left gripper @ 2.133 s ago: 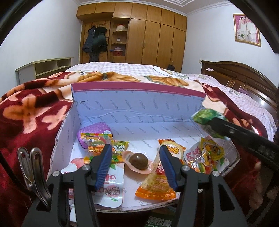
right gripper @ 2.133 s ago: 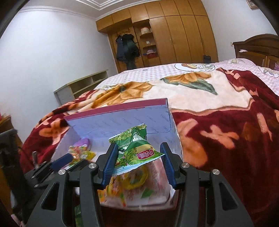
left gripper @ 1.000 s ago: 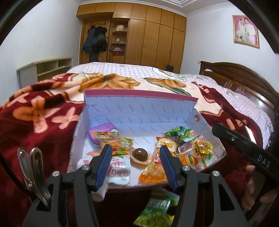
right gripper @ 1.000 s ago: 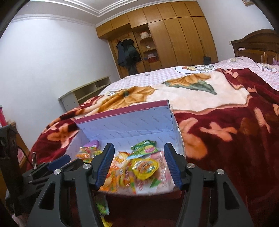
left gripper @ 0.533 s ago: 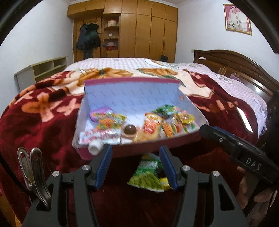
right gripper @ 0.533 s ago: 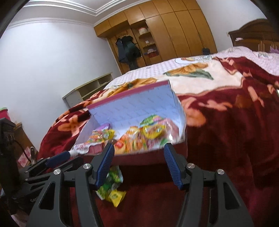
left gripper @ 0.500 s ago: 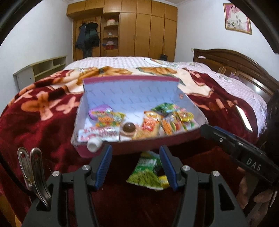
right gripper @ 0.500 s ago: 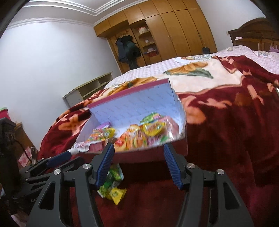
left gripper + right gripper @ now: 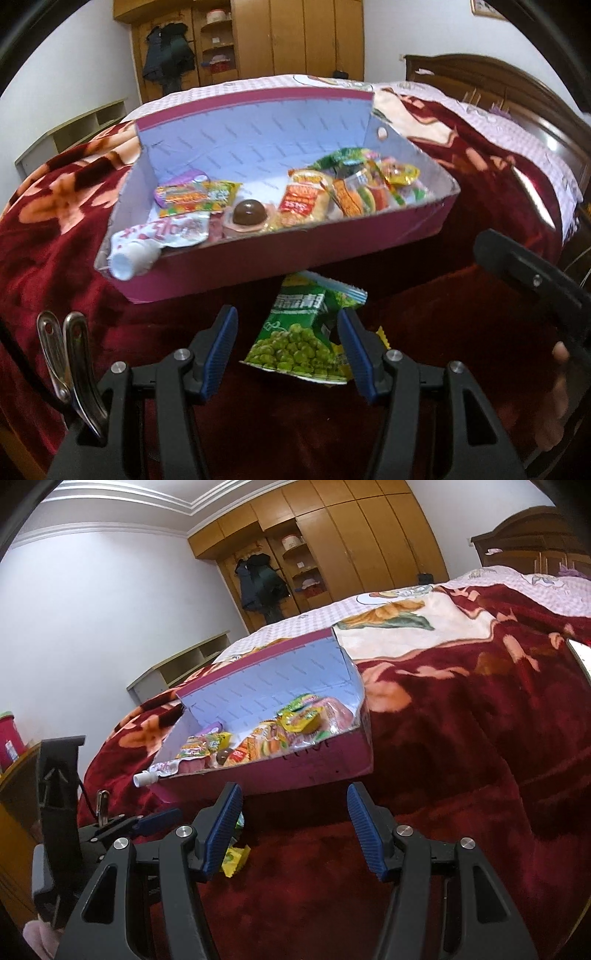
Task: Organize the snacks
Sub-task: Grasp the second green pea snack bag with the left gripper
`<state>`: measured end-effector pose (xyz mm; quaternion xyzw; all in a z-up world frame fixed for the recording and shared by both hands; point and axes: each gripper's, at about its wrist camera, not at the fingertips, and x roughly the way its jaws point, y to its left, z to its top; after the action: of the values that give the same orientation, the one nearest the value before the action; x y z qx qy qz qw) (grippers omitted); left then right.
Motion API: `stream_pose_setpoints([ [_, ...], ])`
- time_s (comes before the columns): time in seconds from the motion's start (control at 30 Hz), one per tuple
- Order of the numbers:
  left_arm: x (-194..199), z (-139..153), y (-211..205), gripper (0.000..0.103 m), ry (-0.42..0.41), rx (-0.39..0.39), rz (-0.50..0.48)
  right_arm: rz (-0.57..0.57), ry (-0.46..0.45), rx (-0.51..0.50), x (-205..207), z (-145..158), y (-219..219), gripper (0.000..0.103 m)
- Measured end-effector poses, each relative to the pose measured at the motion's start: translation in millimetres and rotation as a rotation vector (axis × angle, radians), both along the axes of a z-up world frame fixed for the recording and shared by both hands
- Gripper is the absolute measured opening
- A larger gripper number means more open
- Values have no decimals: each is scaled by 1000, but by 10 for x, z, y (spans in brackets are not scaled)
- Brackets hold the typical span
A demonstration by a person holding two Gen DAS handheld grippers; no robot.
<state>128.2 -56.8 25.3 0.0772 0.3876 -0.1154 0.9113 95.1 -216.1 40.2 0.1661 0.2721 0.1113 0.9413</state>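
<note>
A maroon box point(image 9: 258, 266) with a lilac inside stands open on the red blanket. It holds several snacks: a white-capped pouch point(image 9: 147, 243), a chocolate ball cup point(image 9: 249, 214), an orange packet point(image 9: 304, 201) and a green packet point(image 9: 340, 157). In front of the box a green pea packet point(image 9: 301, 332) lies flat on the blanket. My left gripper point(image 9: 287, 325) hovers open over it, pads not touching it. A small yellow packet point(image 9: 234, 860) lies beside it. My right gripper point(image 9: 294, 797) is open and empty, just short of the box front point(image 9: 295, 764).
The blanket point(image 9: 461, 757) covers the bed, with a dark wooden headboard point(image 9: 498, 85) at the right. A wooden wardrobe point(image 9: 295, 37) and a low shelf point(image 9: 184, 664) stand at the back. A hand point(image 9: 557, 398) holds the right gripper's body point(image 9: 532, 280).
The right gripper let its green packet go into the box. Both grippers then drew back and sank; the left one tilted down over the pea packet on the blanket.
</note>
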Motion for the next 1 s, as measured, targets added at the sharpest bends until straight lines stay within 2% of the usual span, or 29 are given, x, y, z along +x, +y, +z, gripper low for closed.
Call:
stream_pose_setpoints([
  [0.2, 96, -111, -123, 59, 21, 59, -15, 2, 22, 23, 27, -104, -50, 61],
  [0.37, 163, -154, -166, 56, 38, 76, -20, 3, 22, 47, 20, -130, -96, 61],
  [0.57, 151, -146, -198, 48, 29, 79, -23, 6, 37, 63, 25, -191, -118, 61],
  [0.73, 103, -124, -193, 47, 19, 80, -16, 9, 49, 66, 39, -222, -111, 61],
  [1.0, -53, 9, -57, 46, -12, 35, 3, 19, 57, 50, 42, -227, -44, 61],
])
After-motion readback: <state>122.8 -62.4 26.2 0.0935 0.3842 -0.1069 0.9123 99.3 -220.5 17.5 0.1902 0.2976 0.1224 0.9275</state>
